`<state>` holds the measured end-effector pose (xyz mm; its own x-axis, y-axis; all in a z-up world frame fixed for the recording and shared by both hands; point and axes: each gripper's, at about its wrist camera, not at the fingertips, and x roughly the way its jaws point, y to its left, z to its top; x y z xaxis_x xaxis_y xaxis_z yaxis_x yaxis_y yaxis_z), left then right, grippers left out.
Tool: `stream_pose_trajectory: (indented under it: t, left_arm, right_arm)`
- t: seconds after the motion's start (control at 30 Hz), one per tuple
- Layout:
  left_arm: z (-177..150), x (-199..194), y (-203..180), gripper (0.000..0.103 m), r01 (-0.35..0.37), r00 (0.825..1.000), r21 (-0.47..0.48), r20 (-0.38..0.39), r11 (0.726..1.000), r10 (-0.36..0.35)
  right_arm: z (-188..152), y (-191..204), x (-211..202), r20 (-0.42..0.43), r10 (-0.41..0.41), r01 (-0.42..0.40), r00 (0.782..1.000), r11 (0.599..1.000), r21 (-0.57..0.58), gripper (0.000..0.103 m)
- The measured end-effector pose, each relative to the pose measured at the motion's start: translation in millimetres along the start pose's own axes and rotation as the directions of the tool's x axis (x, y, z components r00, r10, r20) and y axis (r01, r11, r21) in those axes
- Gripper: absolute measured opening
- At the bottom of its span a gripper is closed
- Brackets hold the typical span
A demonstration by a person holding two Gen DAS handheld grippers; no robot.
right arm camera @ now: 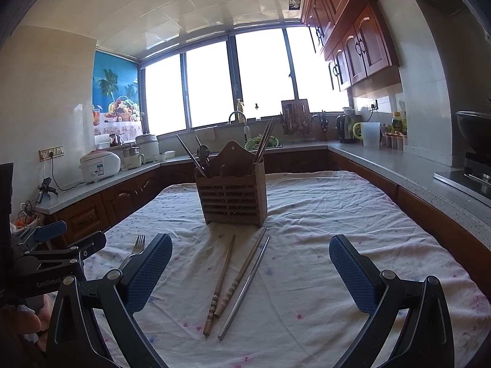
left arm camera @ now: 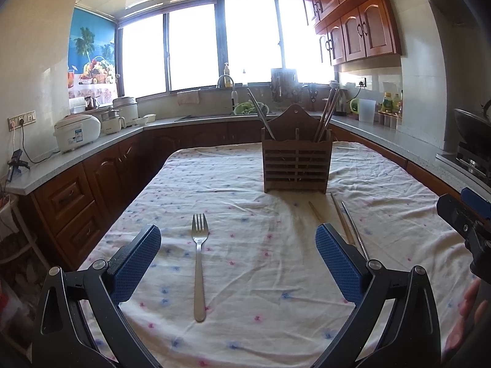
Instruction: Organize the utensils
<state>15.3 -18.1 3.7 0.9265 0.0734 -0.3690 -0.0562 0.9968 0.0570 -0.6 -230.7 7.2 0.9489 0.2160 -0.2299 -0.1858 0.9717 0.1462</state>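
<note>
Both tools [left arm camera: 238, 257] [right arm camera: 250, 268] wide open, empty.

A white floral cloth [left arm camera: 245, 184] covers the counter. Behind it, a grey worktop [left arm camera: 92, 150] carries a white rice cooker [left arm camera: 76, 132], a steamer pot [left arm camera: 125, 106] and a small blender [left arm camera: 112, 121]. A faucet [right arm camera: 237, 118] stands under the bright window [right arm camera: 208, 86], an electric kettle [right arm camera: 345, 127] sits right, and wooden cabinets [right arm camera: 353, 43] hang above.

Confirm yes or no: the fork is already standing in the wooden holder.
No: the fork lies flat on the tablecloth, well in front of the wooden holder.
</note>
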Motion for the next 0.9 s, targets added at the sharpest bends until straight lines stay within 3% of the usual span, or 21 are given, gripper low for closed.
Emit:
stream_pose_trajectory:
  t: [0.9]
  left_arm:
    - [0.4,-3.2,2.8,0.103,-0.002,1.000,-0.015,0.002,1.000,0.002]
  right_arm:
    - [-0.2,1.2,1.0,-0.009,0.004,-0.004,1.000,1.000,-0.006,0.103]
